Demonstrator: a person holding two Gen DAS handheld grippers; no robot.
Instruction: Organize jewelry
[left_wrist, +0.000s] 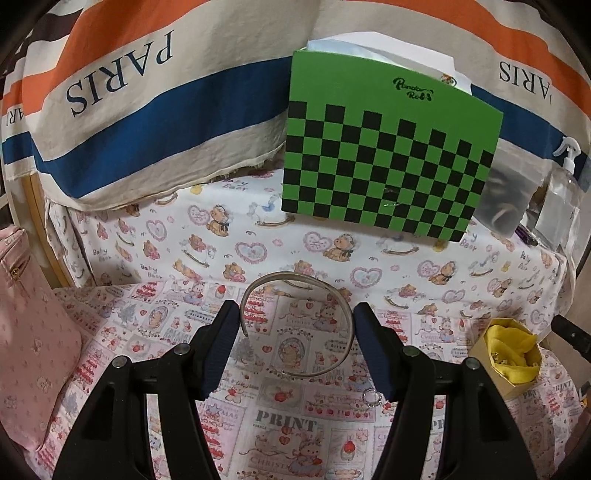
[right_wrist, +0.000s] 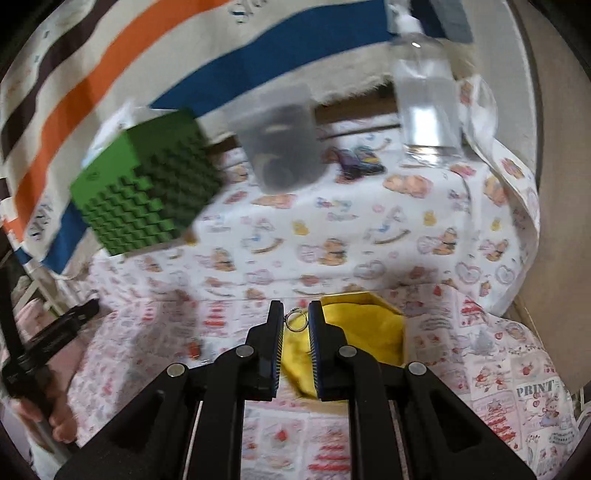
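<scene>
In the left wrist view, a silver open cuff bangle (left_wrist: 295, 280) spans the gap between my left gripper's (left_wrist: 297, 328) fingers, with both pads against its sides. A small ring (left_wrist: 371, 398) lies on the printed cloth just below the right finger. A hexagonal cardboard box (left_wrist: 515, 387) lined with yellow cloth stands at the right. In the right wrist view, my right gripper (right_wrist: 295, 319) is shut on a small silver ring (right_wrist: 295, 322) and holds it just left of the yellow-lined box (right_wrist: 369, 297), above the cloth.
A green checkered box (left_wrist: 388, 147) stands at the back, with a translucent container (right_wrist: 280, 144) and a clear spray bottle (right_wrist: 424, 96) to its right. A pink bag (left_wrist: 33, 332) lies at the left. A striped PARIS cloth (left_wrist: 147, 110) hangs behind.
</scene>
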